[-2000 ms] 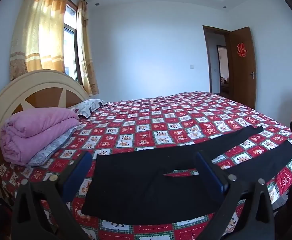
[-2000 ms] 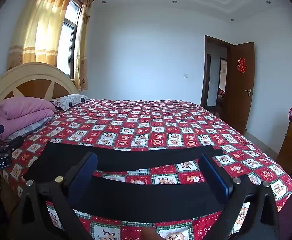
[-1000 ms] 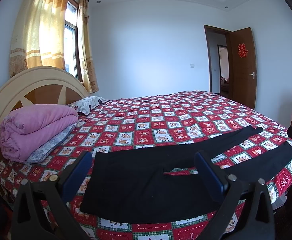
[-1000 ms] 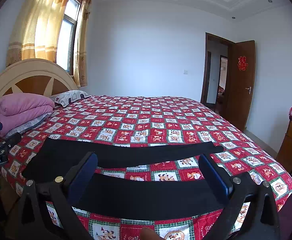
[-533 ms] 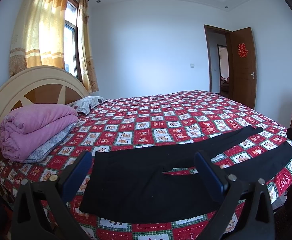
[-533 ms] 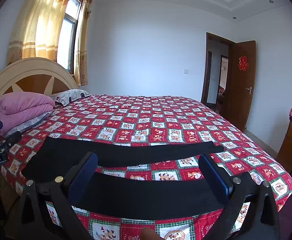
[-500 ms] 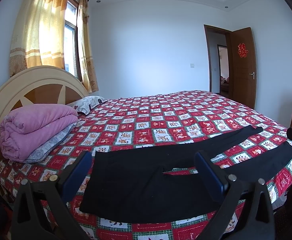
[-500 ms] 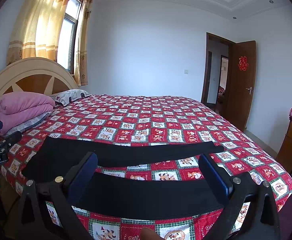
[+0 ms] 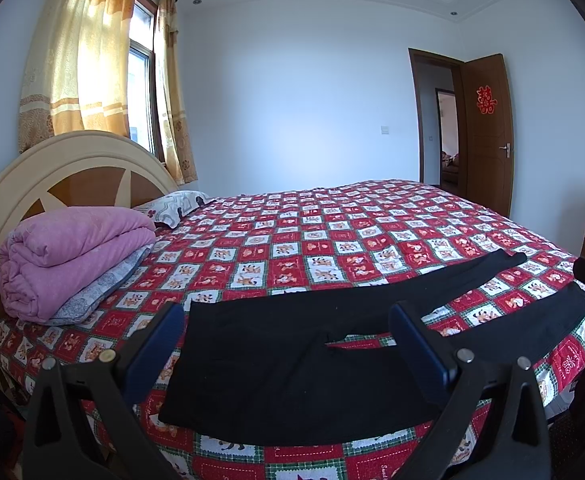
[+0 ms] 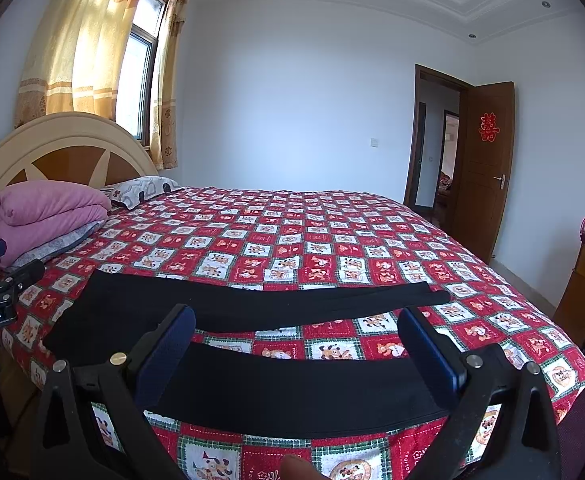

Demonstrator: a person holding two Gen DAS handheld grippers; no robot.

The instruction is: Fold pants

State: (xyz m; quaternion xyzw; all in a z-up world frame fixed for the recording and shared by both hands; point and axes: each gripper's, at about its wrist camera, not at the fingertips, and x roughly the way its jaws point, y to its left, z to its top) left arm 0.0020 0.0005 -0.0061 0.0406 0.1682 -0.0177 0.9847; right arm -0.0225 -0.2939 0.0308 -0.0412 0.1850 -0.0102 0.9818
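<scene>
1. Nearest to me, at the bottom of the left wrist view, my left gripper (image 9: 286,344) has its two blue-padded fingers (image 9: 154,350) spread wide apart with nothing between them; it hangs above the near edge of the bed.
2. At the bottom of the right wrist view, my right gripper (image 10: 292,350) is likewise spread wide and grips nothing. The left gripper's black body also shows at the left edge of this view.
3. Just beyond both grippers, the black pants (image 9: 276,360) lie flat and unfolded on the red patchwork quilt (image 9: 332,240). In the left view the waist fills the lower centre and the two legs run toward the right edge of the frame, apart from each other with quilt showing between them.
4. In the right view the nearer leg crosses the lower centre between my fingers, and the farther leg stretches across the middle of the frame.
5. Further back, at the left, a folded pink blanket (image 9: 68,252) rests on a grey one against the rounded headboard (image 9: 72,160), with a patterned pillow (image 9: 172,206) just beside it.
6. Farthest, yellow curtains (image 9: 80,60) hang at the upper left, and a brown door (image 9: 488,136) stands open at the right.
</scene>
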